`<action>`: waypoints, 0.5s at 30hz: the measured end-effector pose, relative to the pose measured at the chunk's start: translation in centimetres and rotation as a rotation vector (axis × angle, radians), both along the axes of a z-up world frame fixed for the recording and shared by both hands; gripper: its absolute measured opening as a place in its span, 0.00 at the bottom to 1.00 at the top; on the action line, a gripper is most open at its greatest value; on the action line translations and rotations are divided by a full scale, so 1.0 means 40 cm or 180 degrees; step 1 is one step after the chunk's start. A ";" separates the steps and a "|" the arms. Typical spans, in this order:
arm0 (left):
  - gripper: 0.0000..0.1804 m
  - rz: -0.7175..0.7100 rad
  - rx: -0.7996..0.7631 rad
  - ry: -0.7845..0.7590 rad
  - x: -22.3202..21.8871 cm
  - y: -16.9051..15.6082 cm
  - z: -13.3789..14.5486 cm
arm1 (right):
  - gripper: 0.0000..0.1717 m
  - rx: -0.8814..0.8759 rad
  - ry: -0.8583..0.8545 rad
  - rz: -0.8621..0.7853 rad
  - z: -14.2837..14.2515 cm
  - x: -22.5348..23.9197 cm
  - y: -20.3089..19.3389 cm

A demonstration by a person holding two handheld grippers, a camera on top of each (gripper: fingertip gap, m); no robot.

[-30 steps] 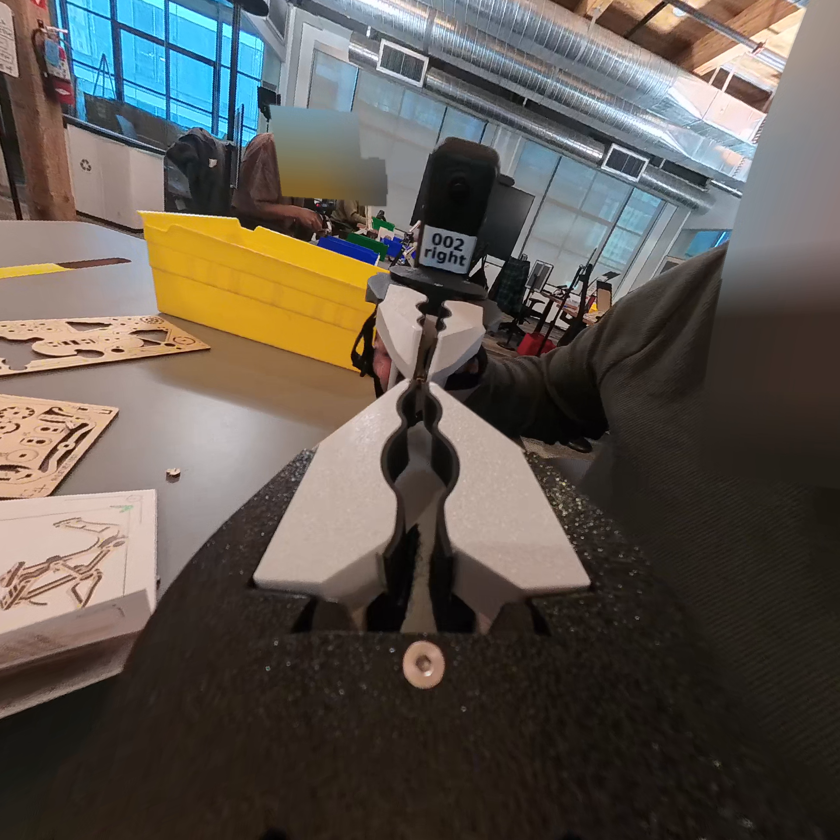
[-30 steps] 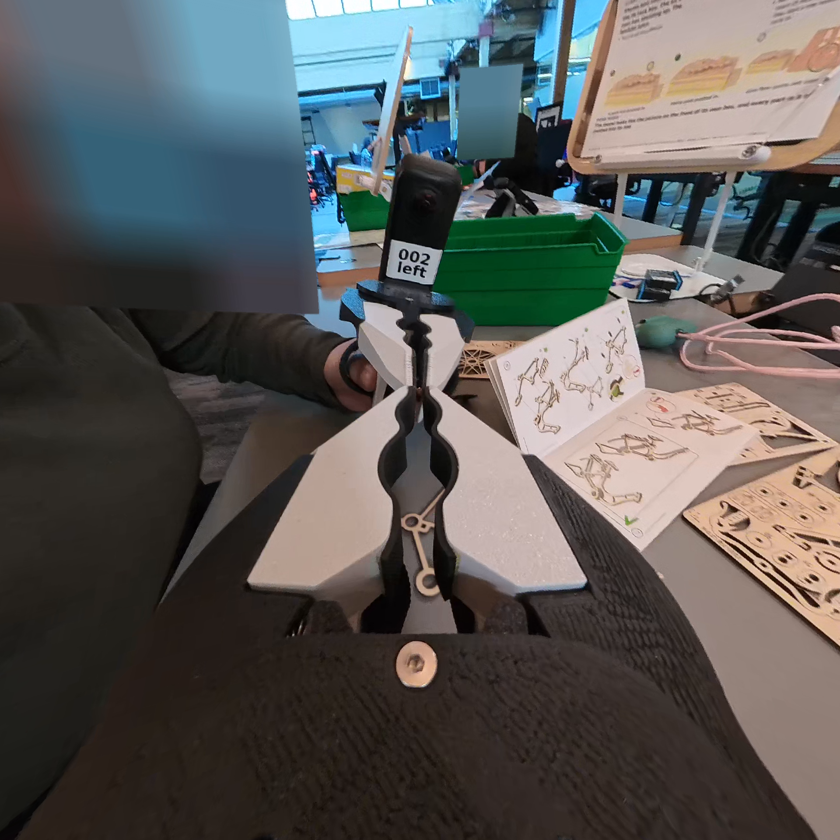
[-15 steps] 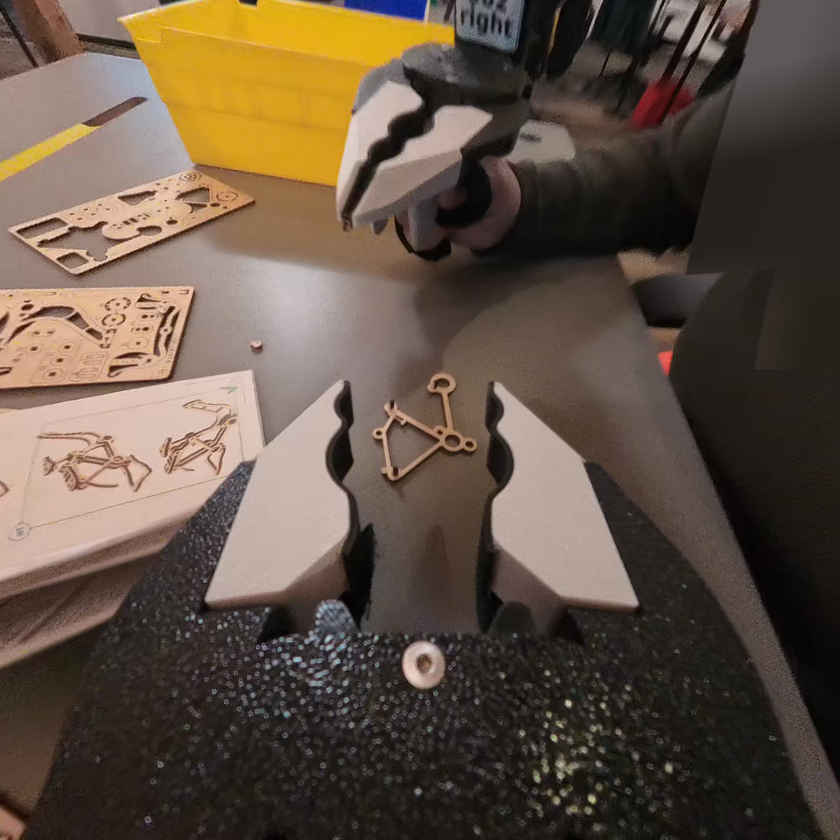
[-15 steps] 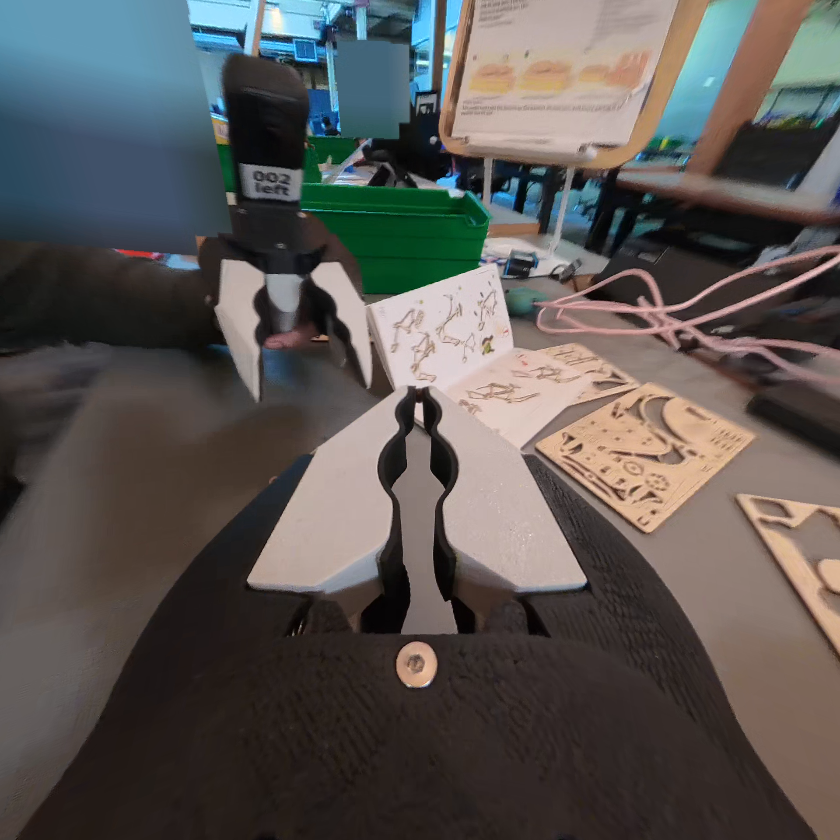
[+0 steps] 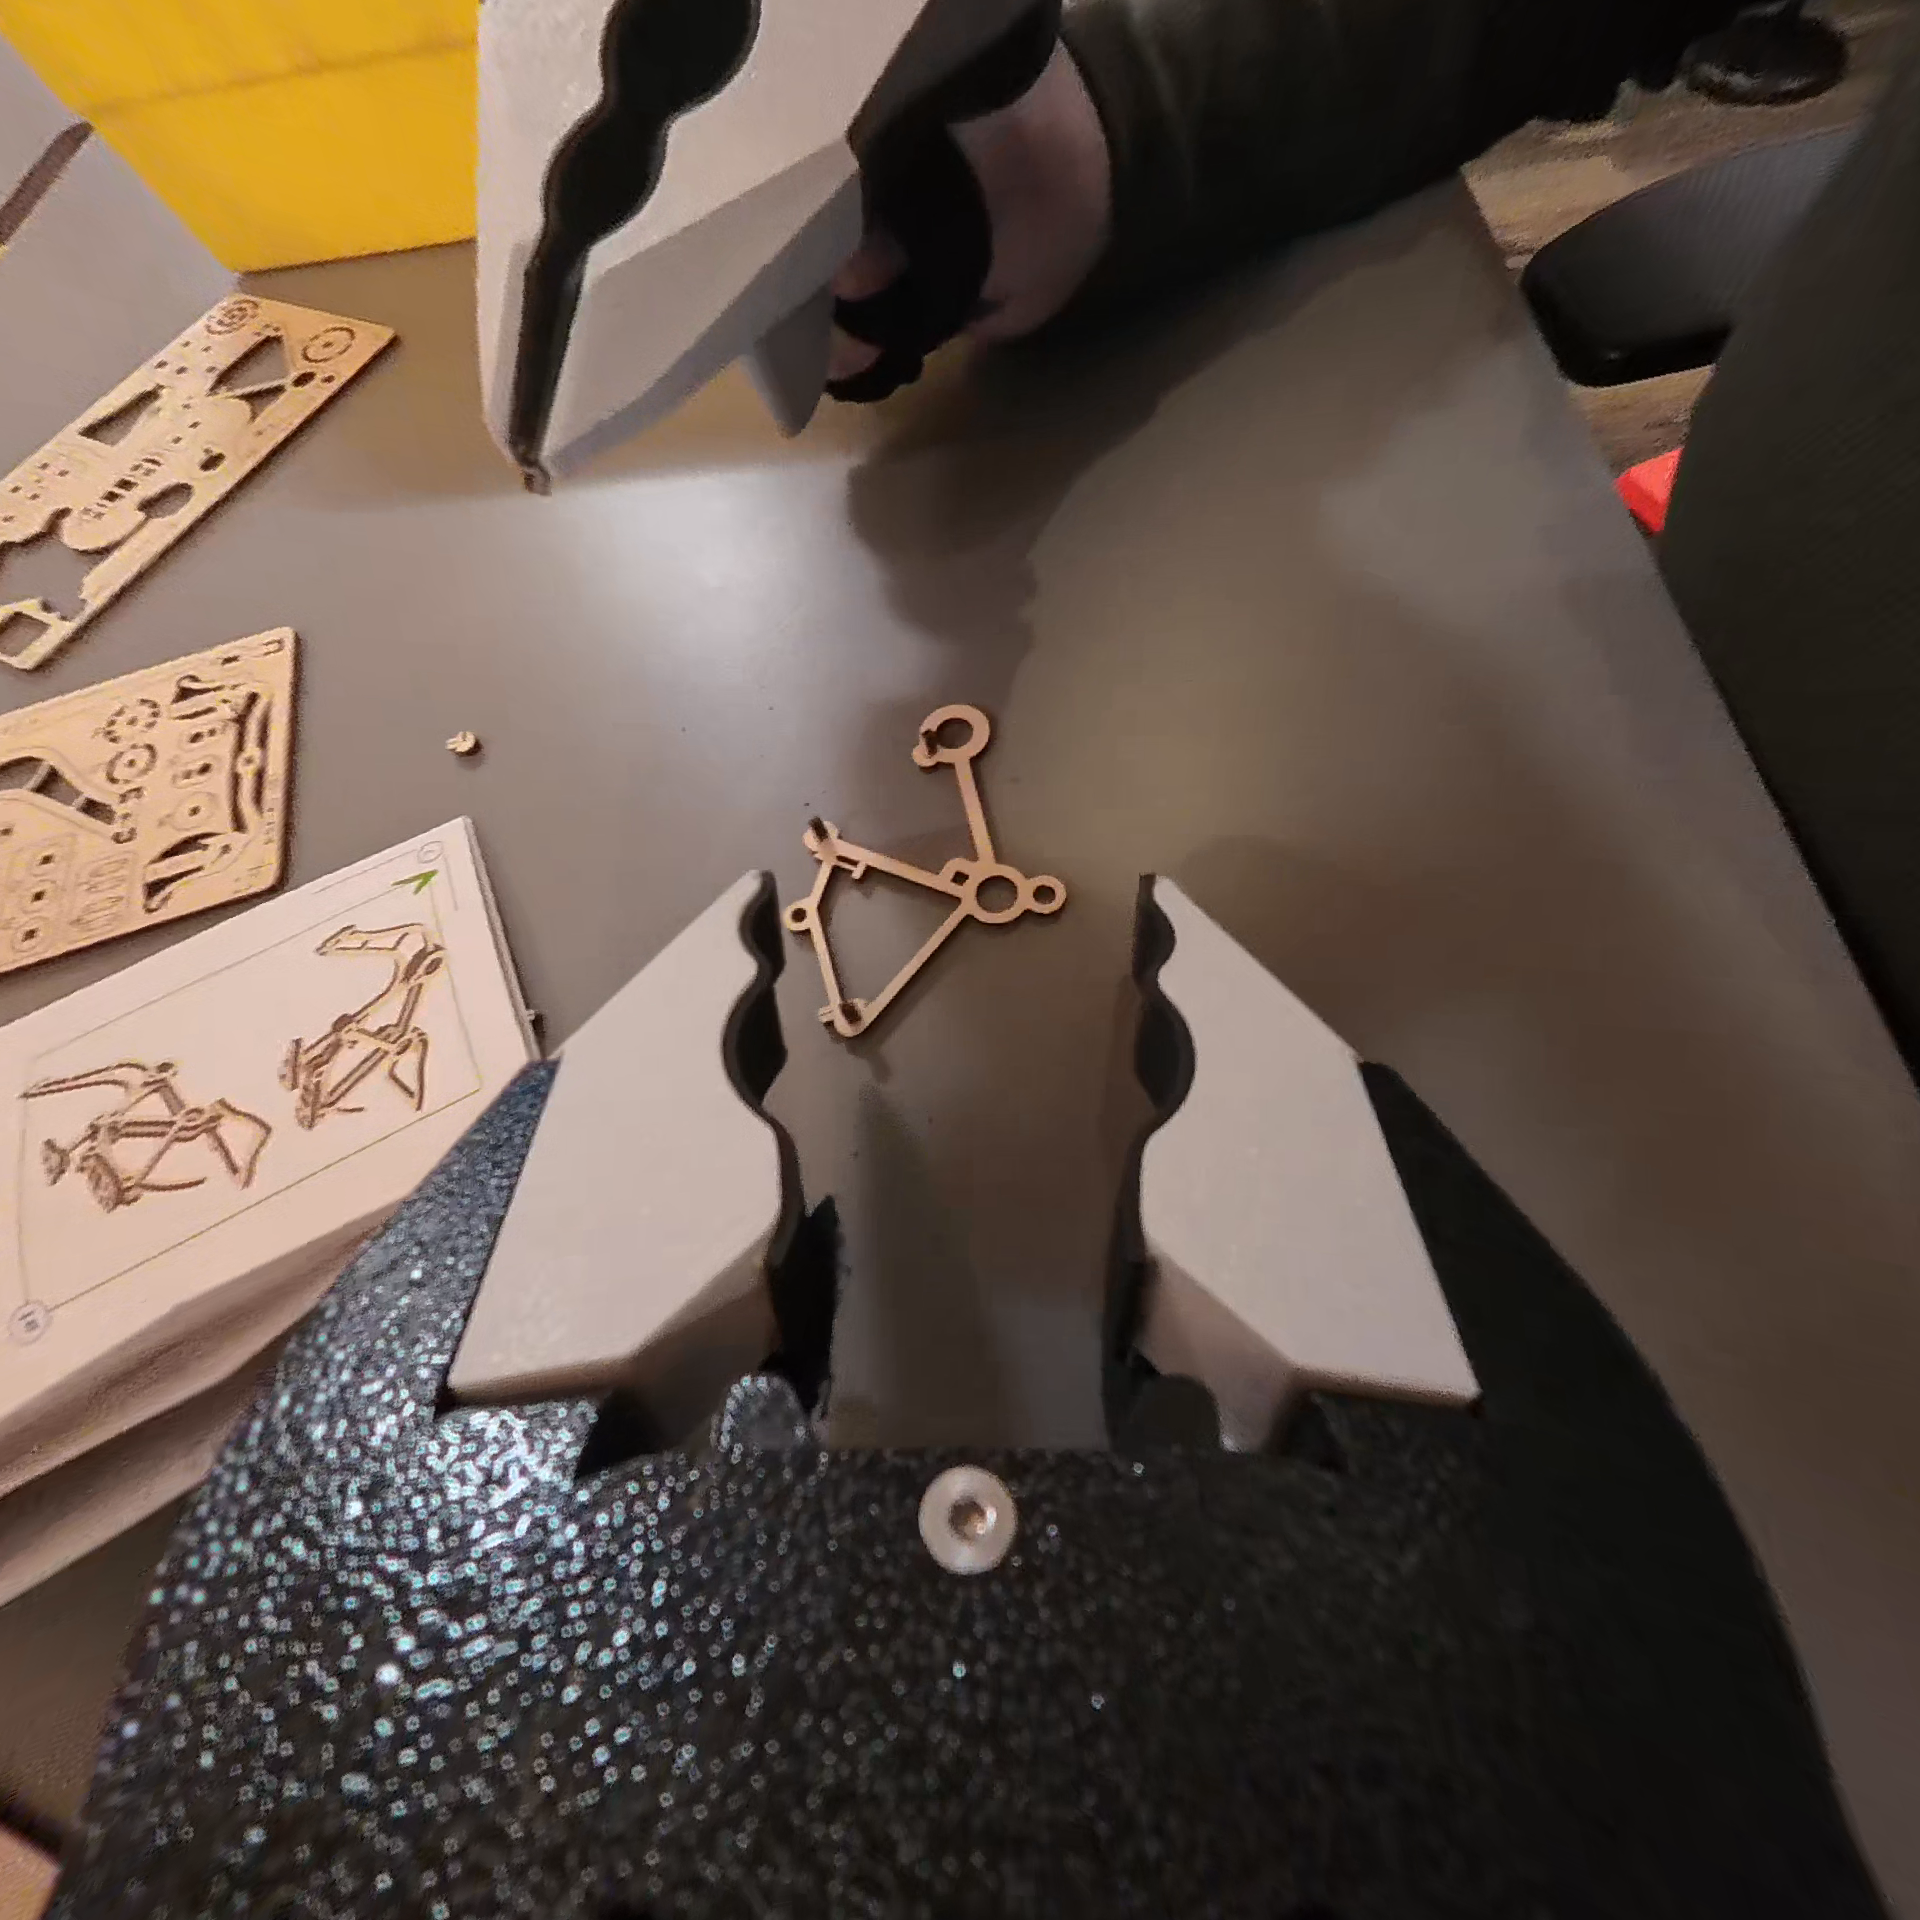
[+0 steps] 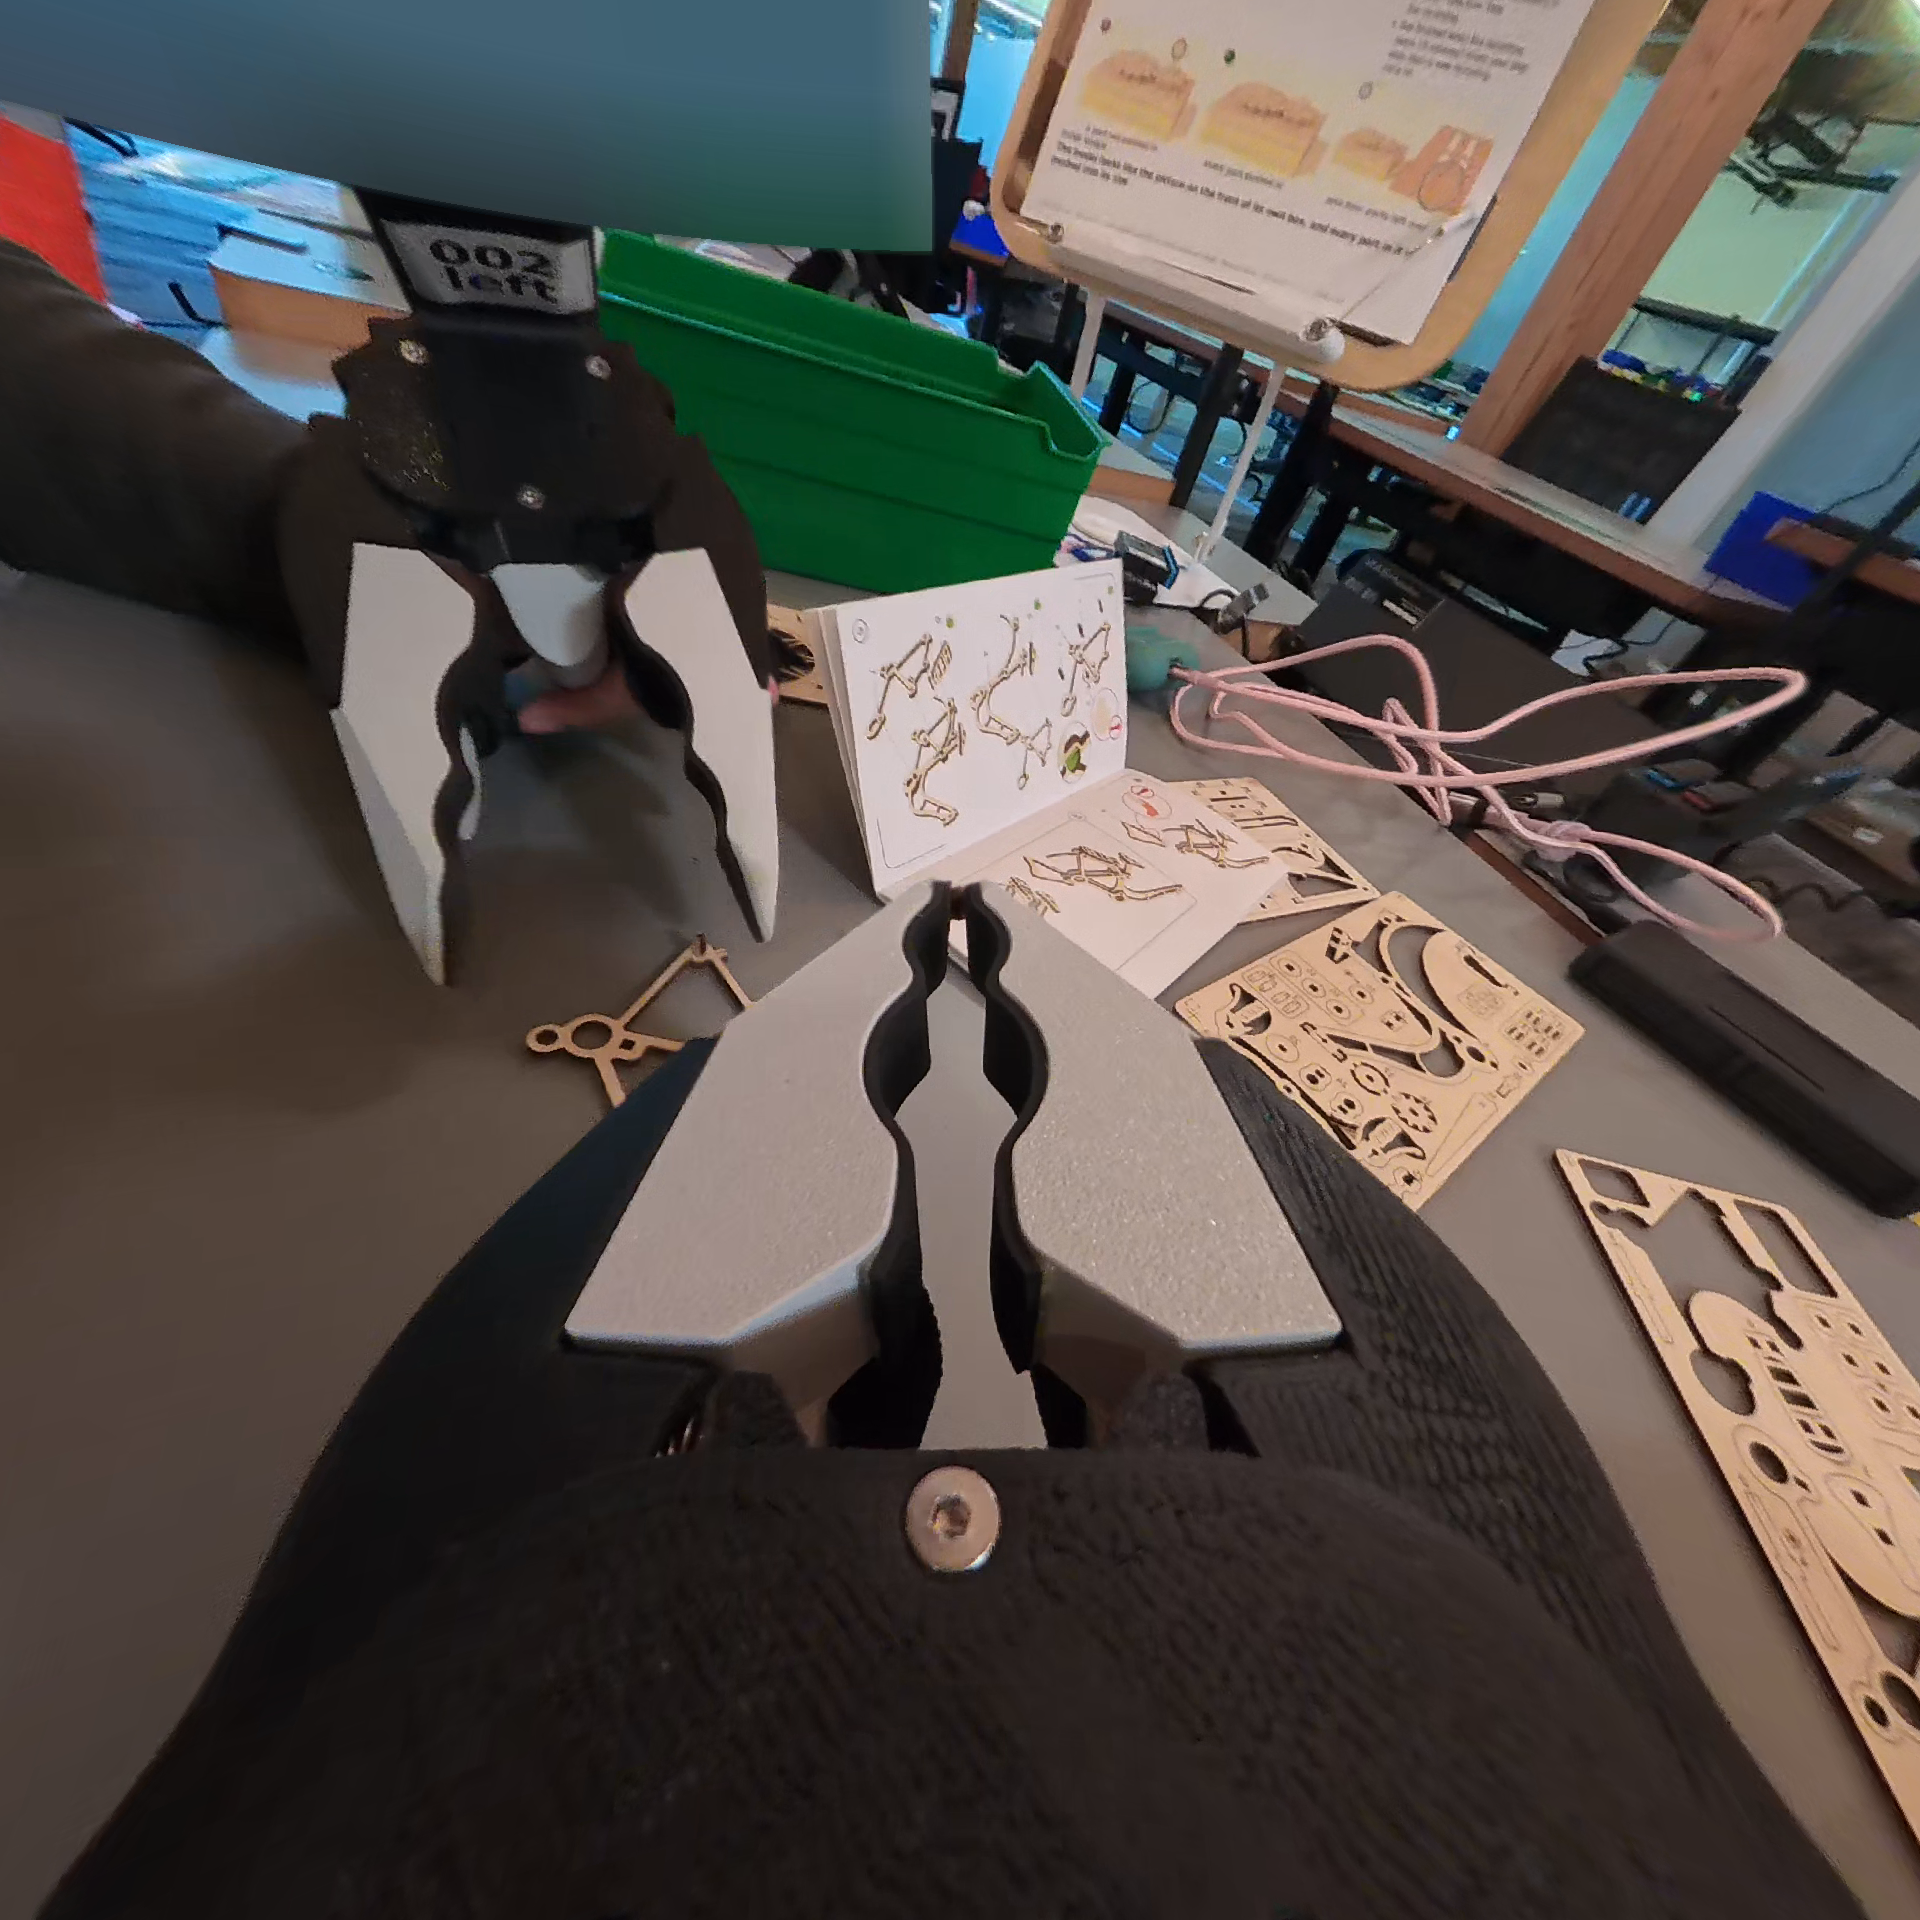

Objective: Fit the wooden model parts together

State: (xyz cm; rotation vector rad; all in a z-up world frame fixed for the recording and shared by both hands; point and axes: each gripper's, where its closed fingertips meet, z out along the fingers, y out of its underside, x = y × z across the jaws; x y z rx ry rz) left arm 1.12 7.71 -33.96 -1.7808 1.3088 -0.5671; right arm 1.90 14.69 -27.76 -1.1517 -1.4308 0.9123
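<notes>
Left gripper (image 5: 951, 914) is wide open above the grey table (image 5: 1299, 675), its fingers well apart and gripping nothing. The wooden model part (image 5: 914, 904), a flat triangular frame with ring ends and one long arm ending in a ring, lies flat on the table just ahead of the left gripper's fingertips, nearer the finger on the left of the view; neither finger touches it. From the right wrist view the same part (image 6: 623, 1023) shows on the table below the open left gripper (image 6: 603, 935), partly hidden behind the right gripper's own finger. Right gripper (image 6: 956, 896) has its fingertips closed together; whether anything thin sits pinched at the tips cannot be told. In the left wrist view the right gripper (image 5: 535, 473) hangs above the table with tips together, a hand (image 5: 966, 208) on its grip. An open instruction booklet (image 6: 997, 748) lies on the table, with laser-cut wooden sheets (image 6: 1382, 1029) beside it. A small loose wooden bit (image 5: 462, 742) lies on the table near the sheets. Yellow bin (image 5: 270, 114) at the far table edge; green bin (image 6: 852, 436) behind the booklet; pink cable (image 6: 1507, 727) to the right.
</notes>
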 end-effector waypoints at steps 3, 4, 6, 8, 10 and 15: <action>0.39 -0.0019 -0.0239 0.0040 -0.002 -0.001 -0.019 | 0.00 0.0039 -0.0031 -0.0021 -0.008 -0.007 -0.001; 0.38 -0.0023 -0.0293 0.0012 -0.002 -0.002 -0.021 | 0.00 0.0038 -0.0040 -0.0013 -0.011 -0.009 -0.002; 0.36 -0.0056 -0.0379 -0.0084 0.000 -0.006 -0.016 | 0.00 0.0045 -0.0037 -0.0007 -0.014 -0.011 -0.004; 0.32 -0.0083 -0.0440 -0.0113 -0.001 -0.009 -0.016 | 0.00 0.0058 -0.0019 -0.0003 -0.011 -0.012 -0.006; 0.27 -0.0124 -0.0443 -0.0056 -0.004 -0.012 -0.025 | 0.00 0.0092 -0.0010 0.0005 -0.010 -0.013 -0.008; 0.24 -0.0123 -0.0388 0.0112 -0.016 -0.010 -0.039 | 0.00 0.0127 -0.0073 0.0048 -0.021 -0.022 -0.015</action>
